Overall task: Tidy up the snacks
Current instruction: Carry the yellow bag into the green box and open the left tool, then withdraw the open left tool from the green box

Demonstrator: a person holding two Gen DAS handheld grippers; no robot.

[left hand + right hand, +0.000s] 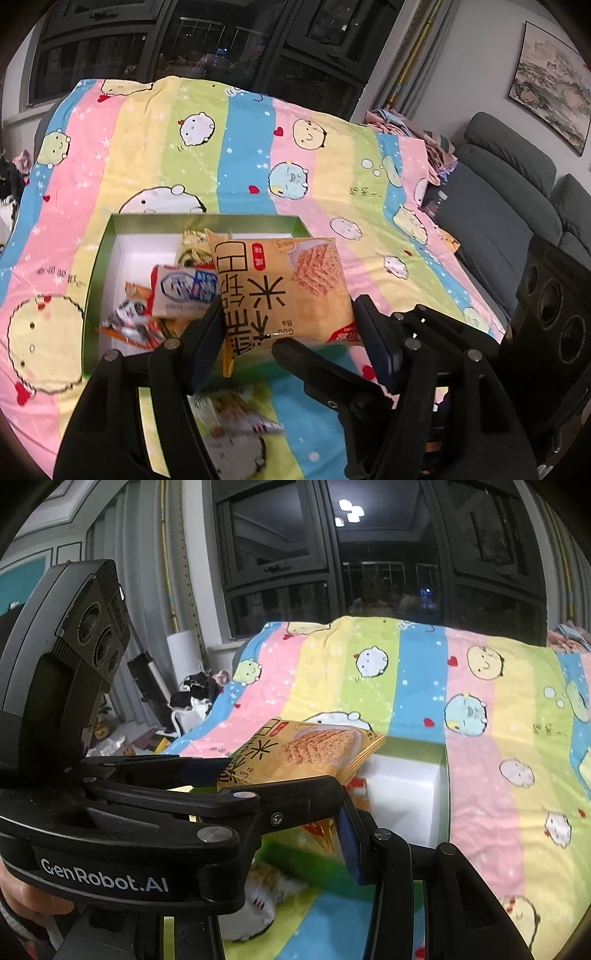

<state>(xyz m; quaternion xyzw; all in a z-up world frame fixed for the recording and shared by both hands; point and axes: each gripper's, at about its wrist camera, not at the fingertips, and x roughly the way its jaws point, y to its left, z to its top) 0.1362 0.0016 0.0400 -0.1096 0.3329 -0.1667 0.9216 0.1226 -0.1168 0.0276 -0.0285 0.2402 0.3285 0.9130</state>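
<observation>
An orange rice cracker packet (pixel 284 284) hangs over the near right corner of a green box (pixel 96 280) with white inside. My left gripper (pixel 291 339) is shut on the packet's sides. In the right wrist view the packet (pixel 295 757) sits in the left gripper (pixel 280 775), above the box (pixel 406 794). My right gripper (pixel 325 834) has its blue pad (pixel 349 834) against the packet's near red corner. Its other finger is hidden there, but shows under the packet's edge in the left wrist view. Several snack packets (pixel 184 291) lie in the box.
Another snack packet (pixel 236 417) lies on the striped cartoon blanket (pixel 258 147) just in front of the box. A grey sofa (pixel 498 206) stands to the right and dark windows behind. Clutter (pixel 192 698) lies on the floor past the blanket's left edge.
</observation>
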